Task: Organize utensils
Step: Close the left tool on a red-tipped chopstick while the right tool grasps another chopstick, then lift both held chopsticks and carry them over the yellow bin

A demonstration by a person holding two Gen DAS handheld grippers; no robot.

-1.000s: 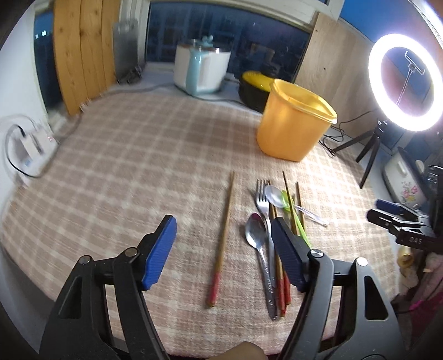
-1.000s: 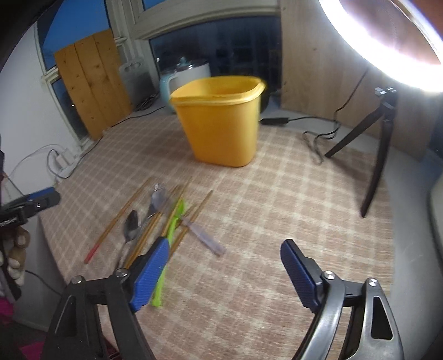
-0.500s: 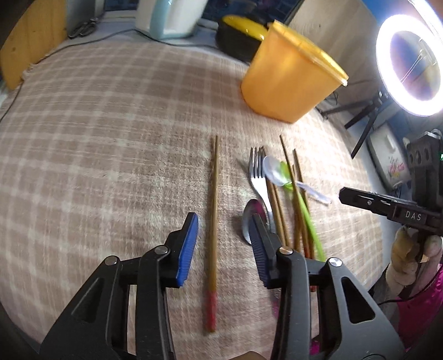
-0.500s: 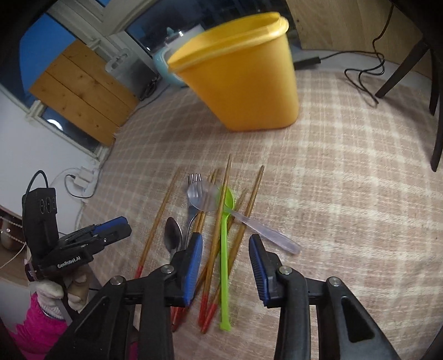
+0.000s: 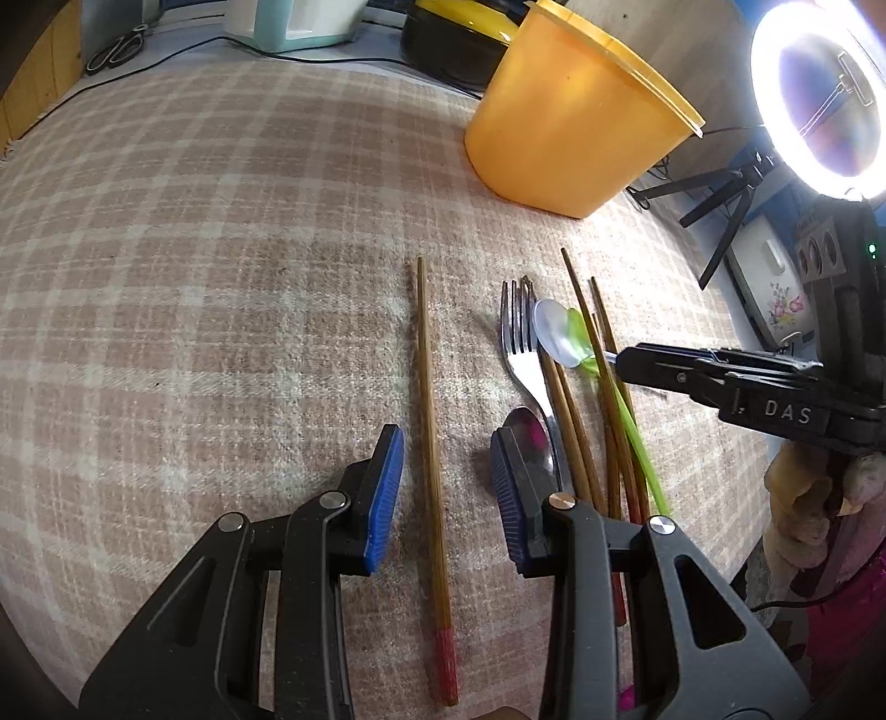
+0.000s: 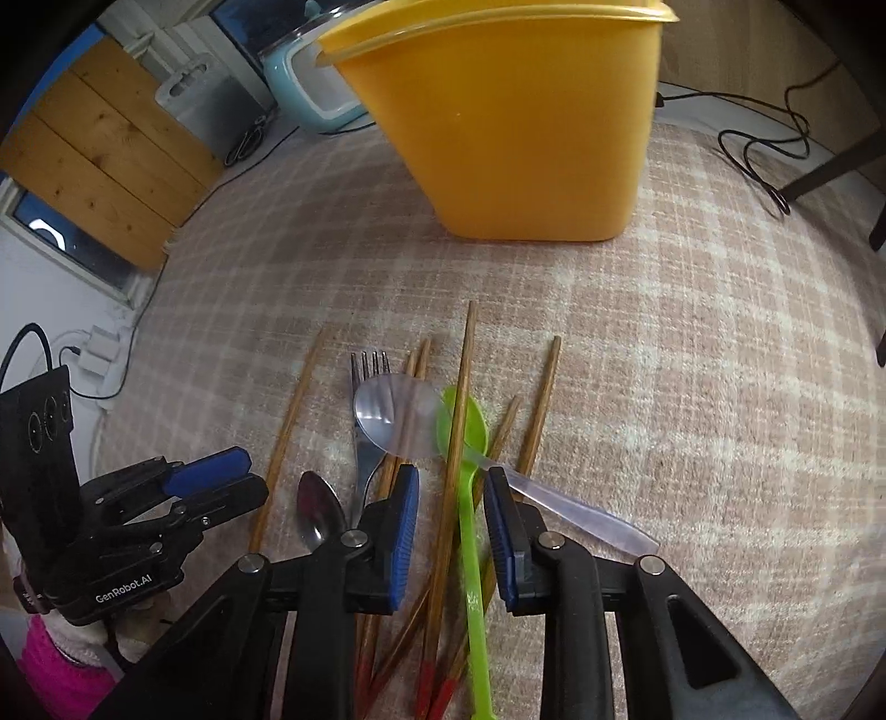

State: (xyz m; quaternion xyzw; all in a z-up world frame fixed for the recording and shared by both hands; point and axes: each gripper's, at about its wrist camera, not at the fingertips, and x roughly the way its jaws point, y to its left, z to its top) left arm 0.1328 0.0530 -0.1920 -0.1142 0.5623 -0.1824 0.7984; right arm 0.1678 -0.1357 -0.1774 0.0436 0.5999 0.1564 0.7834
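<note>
While one bin [image 6: 515, 127] stands, three spoons [image 6: 396, 421] lie.

- We see a ring light [image 5: 819, 94] at the upper right of the left wrist view, blown out to plain white.
- Its light falls warm and bright on the yellow bucket [image 5: 570, 116] and the checked tablecloth [image 5: 194, 277].
- Short soft shadows lie beside the lone chopstick [image 5: 429, 399] and the fork [image 5: 518, 343].
- Both views bend strongly at the edges, with dark corners.
- In the right wrist view we find the bucket's rim [image 6: 498, 25] slightly smeared.
- The windows behind look dark.
- The clear plastic spoon [image 6: 396, 415] catches a pale sheen.
</note>
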